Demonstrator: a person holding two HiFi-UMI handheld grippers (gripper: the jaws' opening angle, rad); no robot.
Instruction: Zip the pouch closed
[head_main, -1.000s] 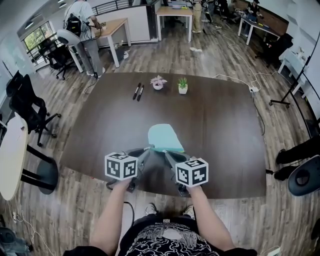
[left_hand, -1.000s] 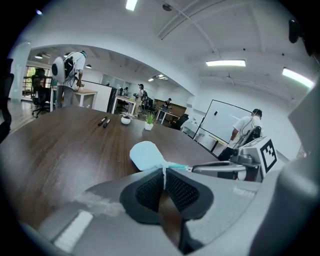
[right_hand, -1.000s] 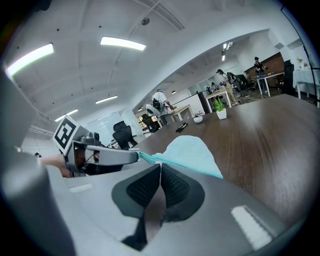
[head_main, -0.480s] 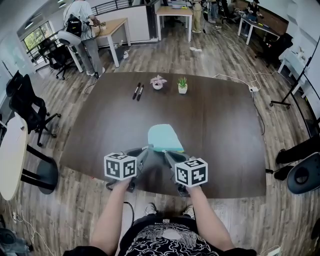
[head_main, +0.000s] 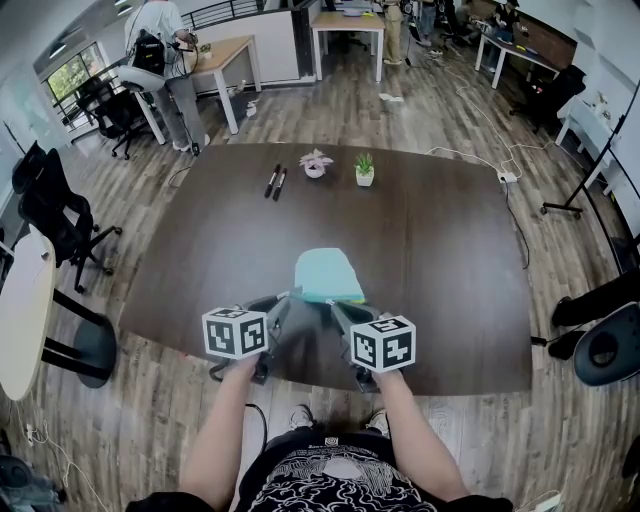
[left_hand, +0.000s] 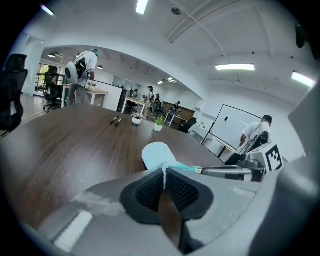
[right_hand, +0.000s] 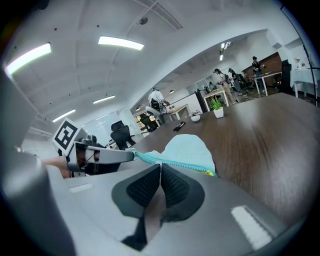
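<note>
My left tongs (head_main: 289, 297) are pressed together on a thin whitish tab (left_hand: 163, 171) at the left end of the pouch (head_main: 328, 273), and in the left gripper view the tab stands upright between the ribbed pads with the pale teal pouch (left_hand: 156, 152) lying just beyond them. My right tongs (head_main: 336, 306) are closed as well, their tips (right_hand: 160, 168) nipped onto the zipper (right_hand: 180, 164) that runs along the pouch's near side; I cannot tell whether they have the slider itself. The two pairs of tongs meet the pouch close together, the left (right_hand: 131, 155) at its end, the right a little further along the teeth. The pouch rests on the dark table (head_main: 440, 240) close to the near edge, about midway along it. Two pens (head_main: 276, 182) and two small pots (head_main: 341, 168) sit well apart from it, near the far edge.
</note>
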